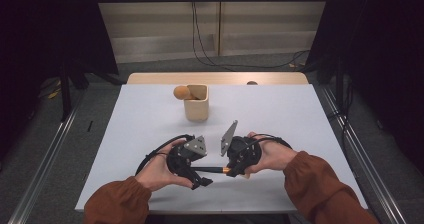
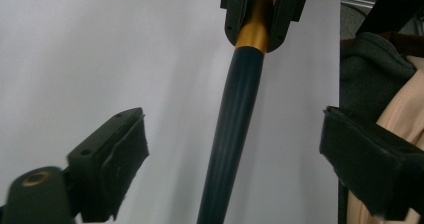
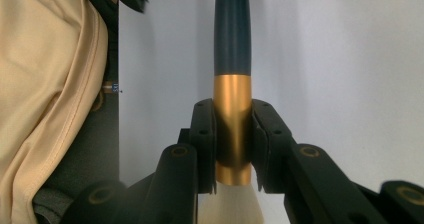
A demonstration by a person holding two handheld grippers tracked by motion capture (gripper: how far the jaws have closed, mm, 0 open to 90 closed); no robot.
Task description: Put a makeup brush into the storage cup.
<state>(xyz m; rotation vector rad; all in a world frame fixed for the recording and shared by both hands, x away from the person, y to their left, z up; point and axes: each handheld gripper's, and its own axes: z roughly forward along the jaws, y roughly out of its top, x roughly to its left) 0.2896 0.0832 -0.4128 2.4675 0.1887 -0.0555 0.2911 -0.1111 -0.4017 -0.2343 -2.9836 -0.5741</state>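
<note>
A brush with a dark blue handle [image 2: 235,124], a gold ferrule [image 3: 232,109] and pale bristles [image 3: 232,204] lies level just above the white table near its front edge. My right gripper [image 3: 232,144] is shut on the gold ferrule; in the high view it [image 1: 231,170] sits at centre right. My left gripper [image 2: 242,159] faces it with jaws wide apart. The handle runs between its pads [image 2: 125,159] without touching either. In the high view the left gripper [image 1: 200,170] is at the handle's free end.
A light wooden cup [image 1: 196,104] stands at the table's far middle, with a tan rounded object [image 1: 181,92] at its left rim. The white table [image 1: 280,114] ends close behind both hands. The person's pale and dark clothing [image 3: 45,84] is at that near edge.
</note>
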